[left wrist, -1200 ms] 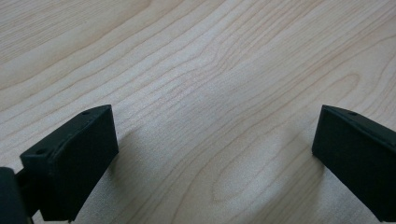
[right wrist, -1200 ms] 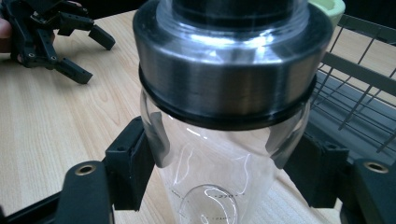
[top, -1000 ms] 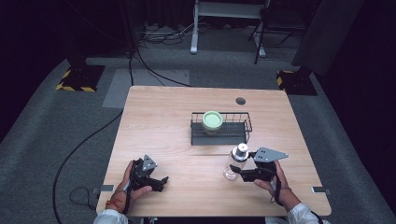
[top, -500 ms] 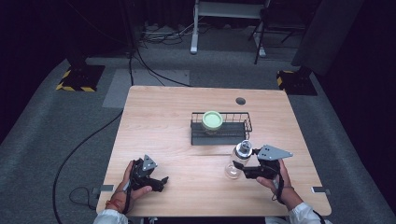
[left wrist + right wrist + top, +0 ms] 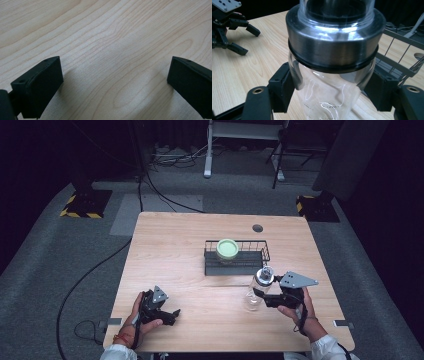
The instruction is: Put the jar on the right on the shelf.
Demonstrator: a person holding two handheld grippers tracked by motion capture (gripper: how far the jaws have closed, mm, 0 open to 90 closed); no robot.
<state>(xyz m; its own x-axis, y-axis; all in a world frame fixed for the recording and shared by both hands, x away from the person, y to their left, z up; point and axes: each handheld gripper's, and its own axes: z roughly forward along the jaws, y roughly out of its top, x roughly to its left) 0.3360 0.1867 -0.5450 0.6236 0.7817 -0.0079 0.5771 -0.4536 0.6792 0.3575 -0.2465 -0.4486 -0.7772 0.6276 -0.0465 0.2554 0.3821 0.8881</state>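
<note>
Person's two hands, each with a two-jaw gripper, seen from the high view. The left hand (image 5: 137, 317) enters at 7 o'clock and holds the left gripper (image 5: 171, 315) low over the table (image 5: 165, 250), jaws pointing toward 3 o'clock and spread wide apart with bare wood between them in the left gripper view. The right hand (image 5: 300, 310) enters at 5 o'clock; the right gripper (image 5: 258, 296) points toward 9 o'clock, its jaws pressed against both sides of a clear bottle (image 5: 257, 287), just below the metal collar (image 5: 332, 50). Its grey three-cornered plate (image 5: 296, 280) faces up.
</note>
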